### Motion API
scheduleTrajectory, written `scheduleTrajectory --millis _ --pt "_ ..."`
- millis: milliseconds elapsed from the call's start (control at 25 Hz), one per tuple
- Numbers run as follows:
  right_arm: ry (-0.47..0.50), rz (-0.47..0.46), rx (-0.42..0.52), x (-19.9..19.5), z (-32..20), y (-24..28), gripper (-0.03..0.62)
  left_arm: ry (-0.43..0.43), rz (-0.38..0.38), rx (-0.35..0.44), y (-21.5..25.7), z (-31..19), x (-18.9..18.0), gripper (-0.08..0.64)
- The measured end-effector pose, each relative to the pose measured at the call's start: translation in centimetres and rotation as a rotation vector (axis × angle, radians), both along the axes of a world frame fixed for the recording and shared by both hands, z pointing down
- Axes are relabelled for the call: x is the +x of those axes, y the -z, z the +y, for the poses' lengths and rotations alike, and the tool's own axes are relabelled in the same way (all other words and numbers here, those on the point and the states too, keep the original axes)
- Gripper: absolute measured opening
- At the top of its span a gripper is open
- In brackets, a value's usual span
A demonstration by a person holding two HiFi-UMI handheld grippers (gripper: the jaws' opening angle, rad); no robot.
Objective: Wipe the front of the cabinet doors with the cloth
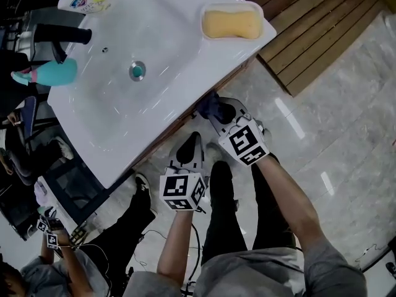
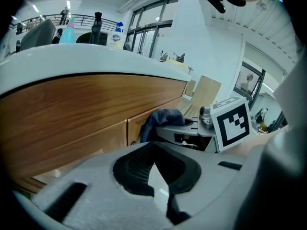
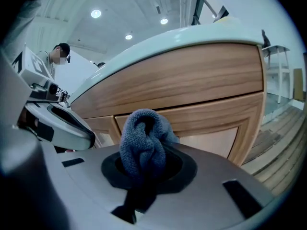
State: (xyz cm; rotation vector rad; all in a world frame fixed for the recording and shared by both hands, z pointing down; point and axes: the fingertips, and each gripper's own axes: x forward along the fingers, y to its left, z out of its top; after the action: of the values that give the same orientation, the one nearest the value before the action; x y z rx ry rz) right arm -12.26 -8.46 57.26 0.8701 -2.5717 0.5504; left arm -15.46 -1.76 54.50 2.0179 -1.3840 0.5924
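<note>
A dark blue cloth point(image 3: 143, 143) is bunched between the jaws of my right gripper point(image 3: 146, 169), which is shut on it. It sits close to the wooden cabinet doors point(image 3: 192, 111) under the white countertop; I cannot tell whether it touches them. In the head view the cloth point(image 1: 209, 106) and right gripper point(image 1: 218, 112) are at the cabinet's front edge. My left gripper point(image 1: 190, 146) hangs lower and further left, shut with nothing in it. The left gripper view shows its own jaws point(image 2: 156, 171), the cabinet front point(image 2: 72, 123) and the cloth point(image 2: 160, 120) beyond.
The white sink top point(image 1: 167, 48) overhangs the cabinet, with a yellow sponge point(image 1: 232, 23), a teal bottle point(image 1: 52, 72) and a black faucet point(image 1: 62, 34). Wooden decking point(image 1: 315, 36) lies to the right. Another person point(image 1: 55, 252) crouches at lower left.
</note>
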Motion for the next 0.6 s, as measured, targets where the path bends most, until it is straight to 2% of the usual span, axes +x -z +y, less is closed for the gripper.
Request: scheduleTrajectory --millis 600 --pt "-0.056 -0.002 -0.004 7.2 -5.0 0.0 0.057 -0.009 -0.009 -0.019 -0.5 -2.9 5.1 0.008"
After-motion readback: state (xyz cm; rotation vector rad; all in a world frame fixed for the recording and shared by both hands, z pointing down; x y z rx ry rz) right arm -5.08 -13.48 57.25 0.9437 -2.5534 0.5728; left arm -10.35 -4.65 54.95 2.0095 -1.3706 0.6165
